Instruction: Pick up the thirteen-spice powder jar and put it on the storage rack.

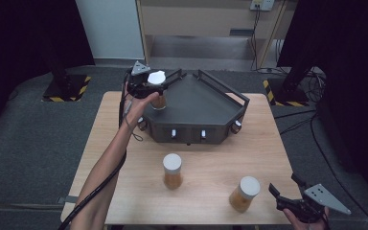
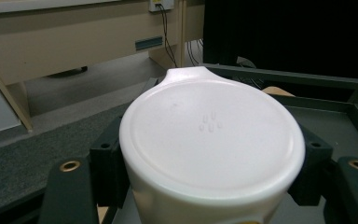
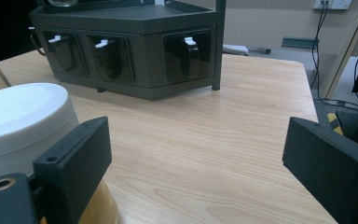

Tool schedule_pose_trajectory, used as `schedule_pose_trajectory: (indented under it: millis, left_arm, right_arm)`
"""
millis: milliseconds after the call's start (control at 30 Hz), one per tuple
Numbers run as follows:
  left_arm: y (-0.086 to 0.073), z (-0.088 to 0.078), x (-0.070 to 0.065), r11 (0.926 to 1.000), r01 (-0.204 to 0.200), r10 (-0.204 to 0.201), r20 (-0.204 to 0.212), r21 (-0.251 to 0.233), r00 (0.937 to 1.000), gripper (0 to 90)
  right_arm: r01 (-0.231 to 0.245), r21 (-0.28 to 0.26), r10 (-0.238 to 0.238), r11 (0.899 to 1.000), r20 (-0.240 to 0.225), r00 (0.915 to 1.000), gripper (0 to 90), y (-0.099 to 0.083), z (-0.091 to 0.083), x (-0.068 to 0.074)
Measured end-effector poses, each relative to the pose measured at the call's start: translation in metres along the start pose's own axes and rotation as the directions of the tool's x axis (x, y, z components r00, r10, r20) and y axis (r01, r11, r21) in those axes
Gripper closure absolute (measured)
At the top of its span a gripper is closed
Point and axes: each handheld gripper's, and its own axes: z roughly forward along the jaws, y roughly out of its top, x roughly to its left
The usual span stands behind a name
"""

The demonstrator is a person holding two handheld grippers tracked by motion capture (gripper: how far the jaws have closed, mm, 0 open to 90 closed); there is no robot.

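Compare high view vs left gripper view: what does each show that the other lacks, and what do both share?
High view alone: two white-lidded jars standing on the wooden table, one mid-table, one front right, beside the open right gripper.
Left gripper view alone: small raised dots on the lid and the lid's tab.
Both: the left gripper shut on a third jar over the dark tray.

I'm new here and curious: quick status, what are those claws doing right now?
Left claw clamped on a white-lidded jar, over the dark tray. Right claw open, idle beside another jar. Nothing in the way.
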Motion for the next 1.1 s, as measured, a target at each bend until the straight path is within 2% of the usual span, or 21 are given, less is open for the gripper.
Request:
schedule_pose_trajectory:
  millis: [300,767,900,933,1000,1100]
  left_arm:
    - [-0.010,0.007,0.001,0.9999,0.013,-0.013,-0.002,0.003,0.9999,29.6]
    - [-0.018,0.010,-0.002,1.0000,-0.003,0.003,-0.011,-0.002,0.9999,29.6]
    - [-0.020,0.010,-0.008,0.9996,-0.028,0.028,-0.025,-0.004,0.9993,29.3]
    - [-0.020,0.011,-0.010,0.9997,-0.021,0.021,-0.034,-0.008,0.9992,28.8]
    - [-0.019,0.011,-0.009,0.9997,0.017,-0.018,-0.024,-0.018,0.9995,19.2]
    - [-0.016,0.009,-0.009,0.9993,0.008,-0.009,-0.021,-0.037,0.9997,12.6]
  right_arm:
    - [0.001,-0.001,-0.001,1.000,0.000,1.0000,7.9,0.000,0.000,-0.001]
    - [0.003,0.000,-0.003,1.000,-0.002,1.0000,7.9,0.000,0.000,-0.001]
    - [0.003,0.000,-0.003,1.000,-0.003,1.0000,7.9,0.000,0.000,-0.001]
    - [0.004,-0.001,-0.004,1.000,-0.003,1.0000,7.9,0.000,0.000,-0.001]
    - [0.004,0.000,-0.004,1.000,-0.003,1.0000,7.9,0.000,0.000,-0.001]
    - [0.001,-0.003,-0.001,1.000,-0.003,1.0000,7.9,-0.001,0.000,-0.001]
